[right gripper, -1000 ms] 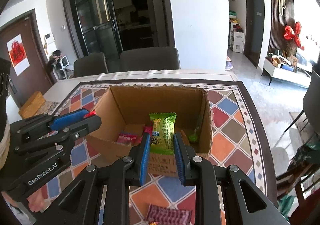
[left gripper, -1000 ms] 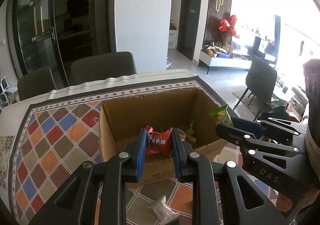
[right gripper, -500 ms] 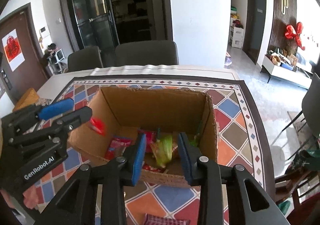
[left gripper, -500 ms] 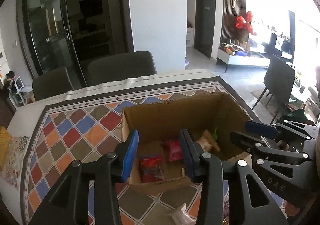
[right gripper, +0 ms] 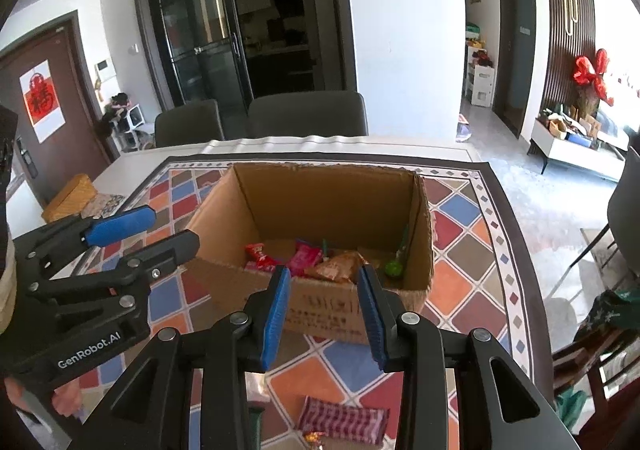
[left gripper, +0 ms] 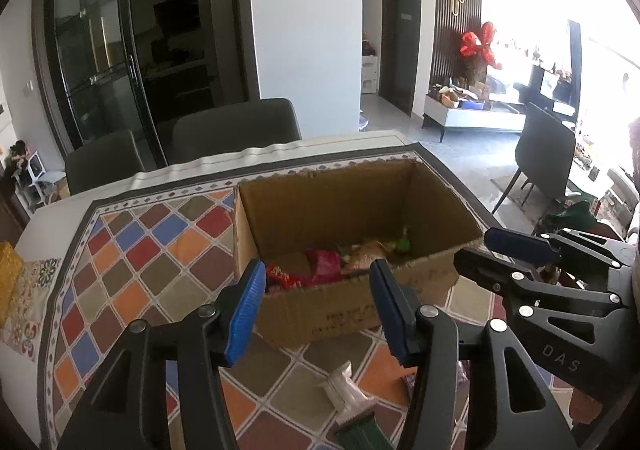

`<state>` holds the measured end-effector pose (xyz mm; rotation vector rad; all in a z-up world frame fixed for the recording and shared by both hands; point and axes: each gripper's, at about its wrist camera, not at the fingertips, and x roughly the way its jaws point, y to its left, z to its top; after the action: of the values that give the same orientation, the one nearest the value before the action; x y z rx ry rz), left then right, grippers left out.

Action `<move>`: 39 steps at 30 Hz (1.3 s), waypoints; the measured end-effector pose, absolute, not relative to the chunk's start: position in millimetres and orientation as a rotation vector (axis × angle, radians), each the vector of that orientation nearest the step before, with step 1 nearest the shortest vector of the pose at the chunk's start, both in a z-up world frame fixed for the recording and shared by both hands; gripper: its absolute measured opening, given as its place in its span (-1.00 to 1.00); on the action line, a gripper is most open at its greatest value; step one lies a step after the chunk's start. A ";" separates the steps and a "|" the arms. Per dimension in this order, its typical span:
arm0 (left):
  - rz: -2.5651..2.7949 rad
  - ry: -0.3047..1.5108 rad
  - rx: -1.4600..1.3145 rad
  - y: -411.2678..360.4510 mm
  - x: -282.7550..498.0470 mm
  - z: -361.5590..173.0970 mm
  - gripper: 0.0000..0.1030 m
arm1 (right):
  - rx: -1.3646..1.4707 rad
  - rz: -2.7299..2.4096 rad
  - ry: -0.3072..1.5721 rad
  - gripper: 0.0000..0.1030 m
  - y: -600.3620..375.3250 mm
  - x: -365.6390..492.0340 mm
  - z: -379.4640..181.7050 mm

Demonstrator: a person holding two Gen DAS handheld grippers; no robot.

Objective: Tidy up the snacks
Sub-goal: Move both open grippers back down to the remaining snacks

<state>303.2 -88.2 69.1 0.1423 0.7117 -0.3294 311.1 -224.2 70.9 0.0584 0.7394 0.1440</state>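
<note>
An open cardboard box (left gripper: pixel 352 314) (right gripper: pixel 328 306) stands on the patterned tablecloth. In it lie a red packet (left gripper: pixel 284 278) (right gripper: pixel 260 252), a pink one (right gripper: pixel 306 256), an orange-brown one (right gripper: pixel 340 266) and a green sweet (right gripper: pixel 394 268). My left gripper (left gripper: pixel 318 270) (right gripper: pixel 174 228) hovers before the box's near wall, its jaws opening with nothing between them. Beside it on the right, my right gripper (right gripper: pixel 324 274) (left gripper: pixel 476 250) is open and empty. A clear-and-green packet (left gripper: pixel 352 402) and a checked maroon packet (right gripper: pixel 344 420) lie on the cloth near me.
Two dark chairs (right gripper: pixel 308 113) stand at the table's far side. A yellow box (right gripper: pixel 70 195) sits at the left end of the table. The table's right edge (right gripper: pixel 516 217) drops to the floor, with another chair (left gripper: pixel 544 157) beyond.
Both grippers let go: the red packet and the green packet dropped into the box. Both jaws widened and both grippers drew back from the box.
</note>
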 end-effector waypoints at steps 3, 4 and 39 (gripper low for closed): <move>-0.328 0.723 0.147 -88.2 294.3 65.3 0.04 | 0.063 0.147 0.744 -0.30 -223.0 304.0 68.7; -0.331 0.728 0.145 -87.4 291.2 64.1 0.04 | 0.065 0.149 0.747 -0.30 -222.7 302.1 67.4; -0.358 0.974 0.166 -84.5 233.3 -47.0 0.05 | 0.123 0.145 1.020 -0.30 -216.8 236.3 -48.9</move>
<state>233.3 -84.5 -47.0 0.1659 0.9739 -0.3575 236.3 -216.8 -48.9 0.1229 1.0199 0.1449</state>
